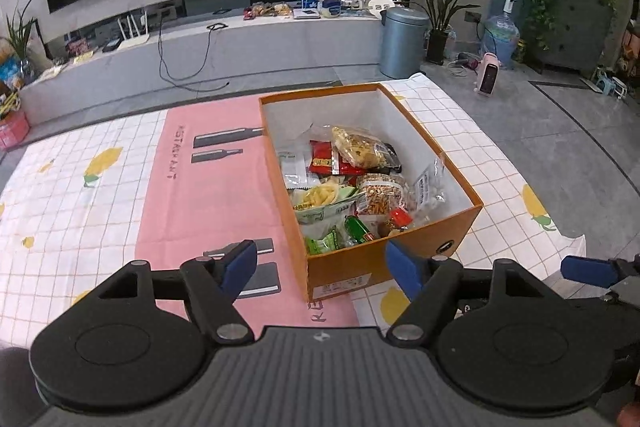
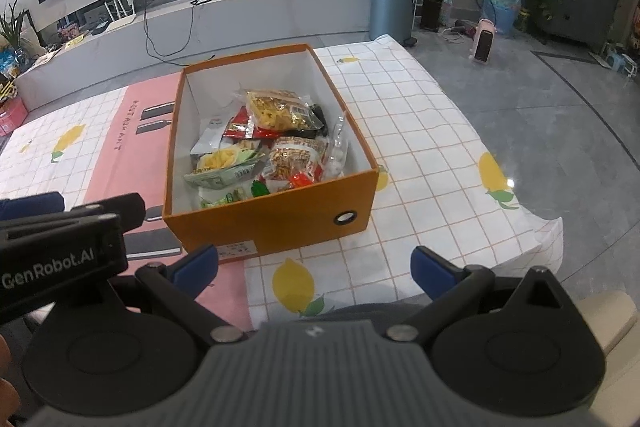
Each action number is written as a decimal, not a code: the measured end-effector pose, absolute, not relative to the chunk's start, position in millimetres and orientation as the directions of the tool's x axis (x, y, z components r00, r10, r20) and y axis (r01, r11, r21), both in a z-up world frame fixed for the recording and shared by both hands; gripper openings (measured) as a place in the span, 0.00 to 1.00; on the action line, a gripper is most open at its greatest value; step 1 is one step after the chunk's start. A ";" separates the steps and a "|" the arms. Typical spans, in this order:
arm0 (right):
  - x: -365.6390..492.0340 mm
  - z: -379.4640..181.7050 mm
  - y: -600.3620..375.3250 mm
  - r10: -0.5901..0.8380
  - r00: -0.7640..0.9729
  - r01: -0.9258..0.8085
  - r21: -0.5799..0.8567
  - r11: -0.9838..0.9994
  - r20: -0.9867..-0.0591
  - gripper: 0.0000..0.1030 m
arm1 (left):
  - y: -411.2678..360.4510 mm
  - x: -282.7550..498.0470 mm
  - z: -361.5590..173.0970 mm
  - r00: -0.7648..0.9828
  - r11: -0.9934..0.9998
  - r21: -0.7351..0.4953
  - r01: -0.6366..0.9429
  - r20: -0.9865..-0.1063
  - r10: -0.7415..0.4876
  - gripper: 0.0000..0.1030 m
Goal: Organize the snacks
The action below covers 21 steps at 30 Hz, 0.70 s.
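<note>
An orange cardboard box (image 1: 460, 227) (image 2: 280, 223) with white inner walls stands on the table and holds several snack packets (image 1: 352, 179) (image 2: 264, 151): yellow, red, green and clear ones piled together. My left gripper (image 1: 322, 265) hovers over the box's near left corner, open, with nothing between its blue pads. My right gripper (image 2: 314, 269) hangs in front of the box's near wall, open and empty. The left gripper's body shows at the left edge of the right wrist view, and a blue pad of the right gripper at the right edge of the left wrist view.
The table wears a checked lemon-print cloth (image 2: 420, 147) with a pink mat (image 1: 200, 195) left of the box. Beyond are a TV bench (image 1: 240, 39), a grey bin (image 1: 402, 41), plants, a water jug (image 1: 500, 39) and tiled floor to the right.
</note>
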State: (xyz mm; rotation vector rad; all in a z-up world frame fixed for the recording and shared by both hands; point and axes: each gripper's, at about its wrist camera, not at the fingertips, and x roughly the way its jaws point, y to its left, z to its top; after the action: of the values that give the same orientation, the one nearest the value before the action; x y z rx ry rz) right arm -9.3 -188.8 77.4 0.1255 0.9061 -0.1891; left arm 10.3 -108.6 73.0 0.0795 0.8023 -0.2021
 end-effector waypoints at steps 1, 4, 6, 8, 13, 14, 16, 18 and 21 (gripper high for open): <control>-10.3 78.1 -188.7 -0.113 0.604 0.217 0.026 0.976 -0.789 0.97 | -109.0 8.9 73.6 0.680 0.978 -0.005 0.209 -0.718 -0.150 0.84; -13.4 80.7 -189.0 -0.116 0.612 0.221 0.028 0.975 -0.782 0.97 | -109.5 7.7 76.3 0.684 0.977 -0.011 0.211 -0.713 -0.155 0.84; -14.7 82.2 -189.1 -0.117 0.615 0.221 0.027 0.975 -0.780 0.97 | -109.7 5.7 77.6 0.688 0.978 -0.010 0.210 -0.709 -0.155 0.84; -15.9 82.9 -188.9 -0.119 0.618 0.222 0.027 0.975 -0.777 0.97 | -109.3 4.4 78.5 0.692 0.978 -0.011 0.209 -0.705 -0.156 0.84; -19.5 84.7 -188.4 -0.125 0.625 0.224 0.023 0.974 -0.771 0.97 | -108.9 1.5 80.9 0.695 0.977 -0.015 0.211 -0.701 -0.161 0.84; -20.3 85.4 -188.5 -0.126 0.626 0.224 0.023 0.974 -0.769 0.97 | -108.7 1.0 81.4 0.696 0.977 -0.016 0.211 -0.700 -0.162 0.84; -21.5 86.1 -188.3 -0.127 0.629 0.225 0.023 0.974 -0.767 0.97 | -108.8 0.3 82.0 0.698 0.977 -0.017 0.212 -0.698 -0.164 0.84; -22.6 86.6 -188.0 -0.129 0.630 0.226 0.022 0.974 -0.766 0.97 | -108.5 0.2 82.2 0.698 0.977 -0.018 0.212 -0.697 -0.164 0.84; -24.0 87.1 -187.3 -0.130 0.633 0.226 0.022 0.974 -0.763 0.97 | -108.7 -0.6 82.3 0.699 0.977 -0.018 0.211 -0.696 -0.164 0.84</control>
State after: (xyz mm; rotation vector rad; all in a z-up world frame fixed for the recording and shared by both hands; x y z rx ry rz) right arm -24.0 -187.3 87.1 0.1196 0.8624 -0.2040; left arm -0.6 -108.7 82.3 0.0650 0.7687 -0.2091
